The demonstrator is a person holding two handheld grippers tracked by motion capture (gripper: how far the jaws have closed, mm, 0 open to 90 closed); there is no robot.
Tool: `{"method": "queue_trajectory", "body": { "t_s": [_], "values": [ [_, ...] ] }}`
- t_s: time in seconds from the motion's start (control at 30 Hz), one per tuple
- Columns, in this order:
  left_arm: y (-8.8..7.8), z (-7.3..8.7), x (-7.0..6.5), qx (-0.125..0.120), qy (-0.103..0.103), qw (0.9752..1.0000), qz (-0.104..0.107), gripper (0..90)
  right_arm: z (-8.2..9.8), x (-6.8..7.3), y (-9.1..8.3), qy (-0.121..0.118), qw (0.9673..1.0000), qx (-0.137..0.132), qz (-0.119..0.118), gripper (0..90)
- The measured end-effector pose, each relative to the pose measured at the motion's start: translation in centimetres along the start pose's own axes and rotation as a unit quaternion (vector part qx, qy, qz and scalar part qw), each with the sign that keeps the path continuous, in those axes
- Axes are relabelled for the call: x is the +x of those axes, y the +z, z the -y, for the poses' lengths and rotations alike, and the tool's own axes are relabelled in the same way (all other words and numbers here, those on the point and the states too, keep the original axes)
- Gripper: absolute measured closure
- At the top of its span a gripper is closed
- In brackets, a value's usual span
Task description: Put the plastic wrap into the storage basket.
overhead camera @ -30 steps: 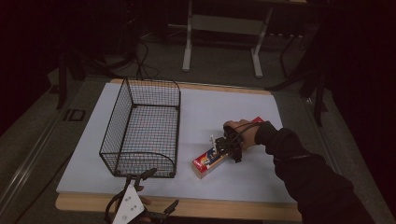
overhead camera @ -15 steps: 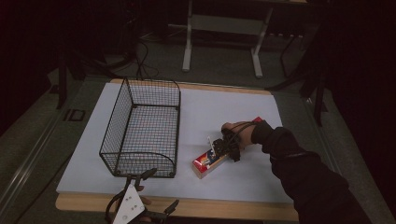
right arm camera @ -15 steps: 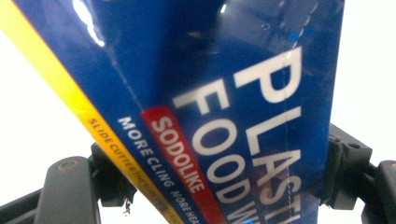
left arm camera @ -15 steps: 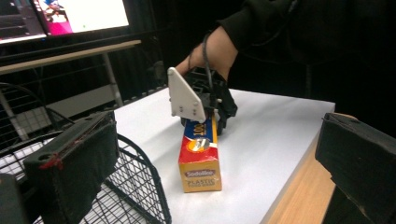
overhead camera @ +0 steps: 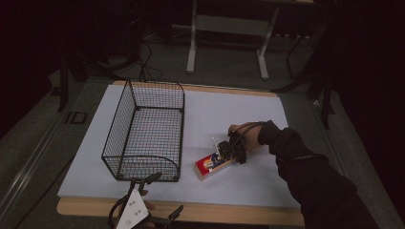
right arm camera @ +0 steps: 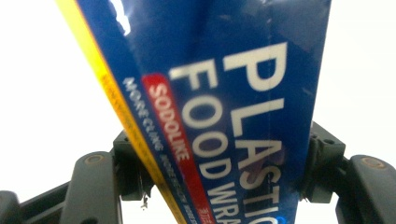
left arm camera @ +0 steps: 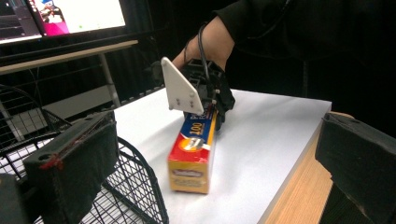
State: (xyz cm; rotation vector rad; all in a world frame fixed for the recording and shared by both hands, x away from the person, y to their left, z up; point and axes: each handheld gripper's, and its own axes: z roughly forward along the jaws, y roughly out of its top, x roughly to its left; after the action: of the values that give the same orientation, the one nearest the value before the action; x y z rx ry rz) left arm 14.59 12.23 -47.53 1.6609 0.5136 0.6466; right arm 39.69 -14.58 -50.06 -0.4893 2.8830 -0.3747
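A long box of plastic food wrap (overhead camera: 211, 165), blue, red and yellow, lies flat on the white sheet (overhead camera: 224, 112) right of the wire basket (overhead camera: 125, 108). My right gripper (overhead camera: 230, 150) sits over the box's far end, and a hand holds it. In the right gripper view the box (right arm camera: 219, 93) runs between the two jaws of the right gripper (right arm camera: 219, 172), which press on both its sides. My left gripper (overhead camera: 167, 193) rests at the table's front edge, open and empty. In the left gripper view the left gripper (left arm camera: 215, 140) looks at the box (left arm camera: 194, 149) and the right gripper (left arm camera: 205, 93).
The black wire basket (left arm camera: 140, 186) stands empty on the left half of the sheet, its rounded end nearest my left gripper. A strip of bare wooden table edge (overhead camera: 239, 213) runs along the front. Desk legs and cables stand on the floor behind the table.
The right hand and gripper have shifted slightly left and lower onto the box's end. The box, basket and left gripper stay where they were.
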Motion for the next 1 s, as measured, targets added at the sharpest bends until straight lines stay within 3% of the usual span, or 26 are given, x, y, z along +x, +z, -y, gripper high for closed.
{"method": "queue_trajectory", "body": {
  "t_s": [0.2, 0.4, 0.53, 0.57, 0.63, 0.67, 0.93, 0.97, 1.0],
  "values": [
    [0.0, 0.0, 0.0, -0.002, 0.001, 1.0000, 0.000, 0.1, 0.9, -1.0, -1.9, 0.070, 0.9963, -0.051, 0.001, 36.3],
    [-0.1, -0.1, 0.0, -0.005, 0.001, 1.0000, 0.000, 0.1, 1.7, -1.6, -3.5, 0.125, 0.9890, -0.077, -0.009, 37.2],
    [-0.1, -0.1, 0.0, -0.005, 0.001, 1.0000, 0.000, 0.1, 2.2, -1.9, -4.0, 0.148, 0.9853, -0.084, -0.012, 37.5],
    [-0.1, -0.1, 0.0, -0.005, 0.001, 1.0000, 0.000, 0.1, 2.3, -2.0, -4.2, 0.159, 0.9835, -0.086, -0.012, 37.6],
    [0.0, -0.1, 0.0, -0.004, 0.001, 1.0000, 0.000, 0.1, 3.0, -2.5, -4.7, 0.191, 0.9761, -0.103, -0.017, 37.8],
    [0.0, -0.1, 0.0, -0.004, 0.001, 1.0000, 0.000, 0.1, 3.0, -2.5, -4.7, 0.191, 0.9761, -0.103, -0.017, 37.8],
    [0.0, -0.1, 0.0, -0.005, 0.002, 1.0000, 0.000, 0.1, 5.0, -3.1, -6.4, 0.252, 0.9525, -0.169, -0.022, 38.2],
    [0.0, -0.1, 0.0, -0.005, 0.002, 1.0000, 0.000, 0.1, 5.0, -3.1, -6.4, 0.252, 0.9525, -0.169, -0.022, 38.2],
    [0.0, -0.1, 0.0, -0.006, 0.002, 1.0000, 0.000, 0.1, 5.4, -3.2, -6.9, 0.265, 0.9457, -0.186, -0.025, 38.3]
  ]
}}
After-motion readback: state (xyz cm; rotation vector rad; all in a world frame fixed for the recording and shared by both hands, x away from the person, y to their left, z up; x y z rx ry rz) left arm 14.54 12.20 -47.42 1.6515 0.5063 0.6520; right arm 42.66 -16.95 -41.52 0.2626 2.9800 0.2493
